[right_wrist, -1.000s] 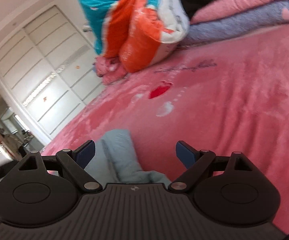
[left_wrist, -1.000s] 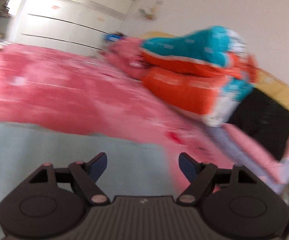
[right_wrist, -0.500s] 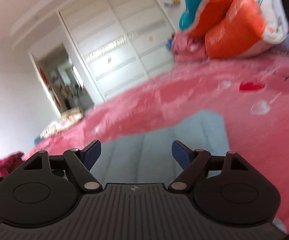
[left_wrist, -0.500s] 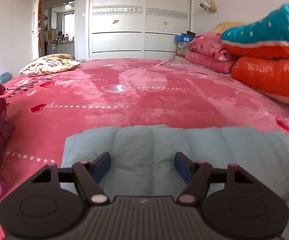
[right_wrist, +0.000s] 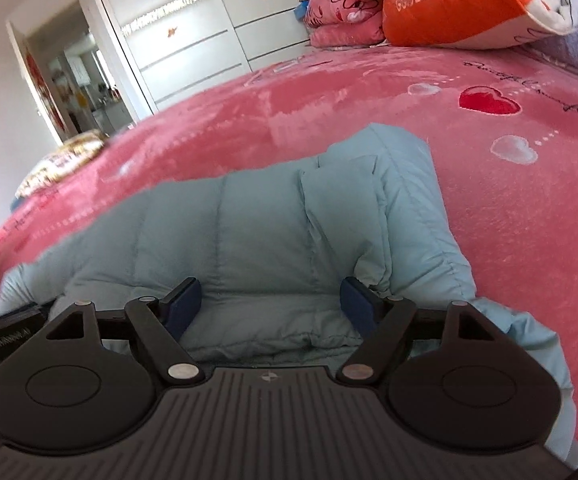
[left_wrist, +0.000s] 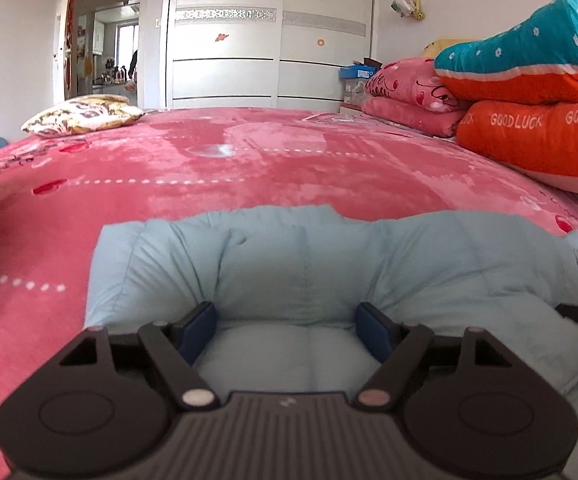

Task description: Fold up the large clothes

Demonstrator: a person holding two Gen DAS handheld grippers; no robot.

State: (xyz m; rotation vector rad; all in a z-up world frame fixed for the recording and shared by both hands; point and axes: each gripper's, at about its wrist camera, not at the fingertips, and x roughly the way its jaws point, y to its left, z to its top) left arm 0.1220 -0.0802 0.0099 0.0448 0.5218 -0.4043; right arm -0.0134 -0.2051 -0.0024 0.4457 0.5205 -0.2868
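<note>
While both tongs sit spread apart over near edge of jacket [left_wrist: 329, 264], nothing is gripped yet. Jacket — pale blue, puffy — lies flat on pink bed [left_wrist: 249, 168]. Left tongs [left_wrist: 287, 330] straddle near hem; right tongs [right_wrist: 271, 304] straddle hem beside sleeve [right_wrist: 405, 216]. Advice: pinch full padded thickness at both points, lift evenly — slippery shell likely slides from shallow bite.

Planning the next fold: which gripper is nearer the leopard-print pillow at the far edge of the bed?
Left. The left gripper sits over the jacket on the pillow's side; the right gripper is over the jacket's other end.
</note>
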